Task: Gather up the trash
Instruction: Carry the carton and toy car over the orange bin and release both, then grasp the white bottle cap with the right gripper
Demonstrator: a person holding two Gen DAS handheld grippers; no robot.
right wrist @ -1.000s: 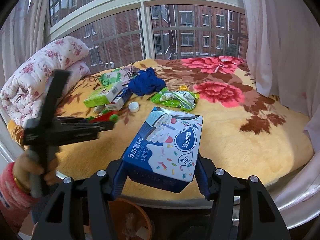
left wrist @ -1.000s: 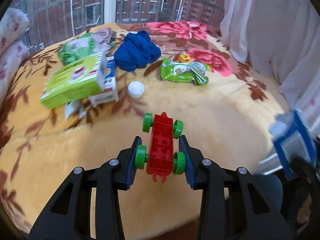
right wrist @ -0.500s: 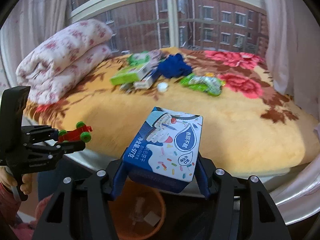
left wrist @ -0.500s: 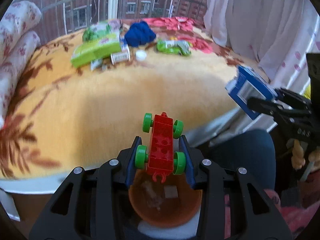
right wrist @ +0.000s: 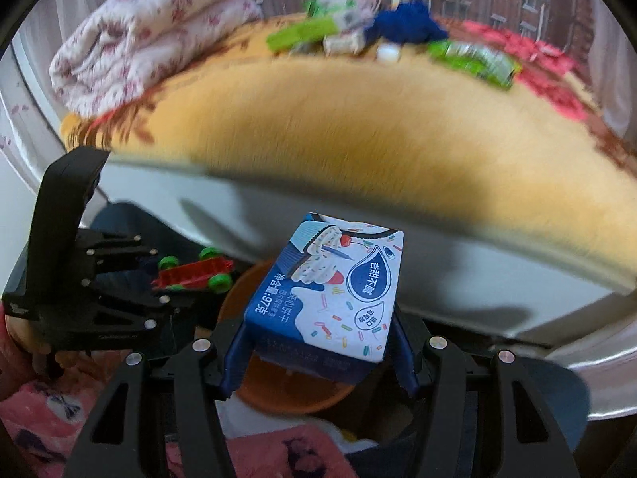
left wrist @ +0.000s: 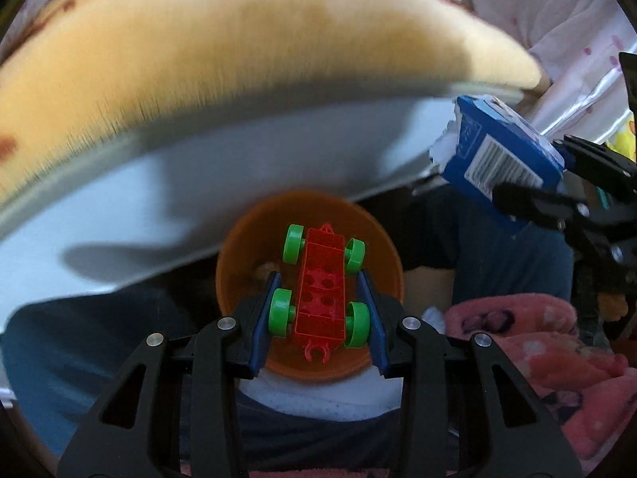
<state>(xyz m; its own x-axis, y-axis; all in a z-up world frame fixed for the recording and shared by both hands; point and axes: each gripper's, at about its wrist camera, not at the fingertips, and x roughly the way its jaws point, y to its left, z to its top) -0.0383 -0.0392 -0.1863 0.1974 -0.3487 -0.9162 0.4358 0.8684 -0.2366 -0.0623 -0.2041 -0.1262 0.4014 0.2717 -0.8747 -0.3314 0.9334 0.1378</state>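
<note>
My left gripper (left wrist: 318,318) is shut on a red toy car with green wheels (left wrist: 321,290), hanging right above an orange bin (left wrist: 254,247) on the floor below the bed edge. My right gripper (right wrist: 318,342) is shut on a blue and white snack box (right wrist: 338,290), also over the orange bin (right wrist: 286,394). In the left wrist view the snack box (left wrist: 501,159) shows at the right. The right wrist view shows the left gripper (right wrist: 187,279) with the toy car (right wrist: 195,273) at the left. Scraps lie inside the bin, blurred.
The bed with a yellow floral blanket (right wrist: 358,127) fills the upper view, its white side panel (left wrist: 199,183) close ahead. On it lie green packets (right wrist: 473,57), a green box (right wrist: 306,34), a blue cloth (right wrist: 410,24), a white cap (right wrist: 388,52) and a folded quilt (right wrist: 151,32). Pink-clad legs (left wrist: 557,342) sit beside the bin.
Both grippers have dropped from above the bed to below its edge and tilted downward, each keeping its load. The orange bin has come into view beneath them.
</note>
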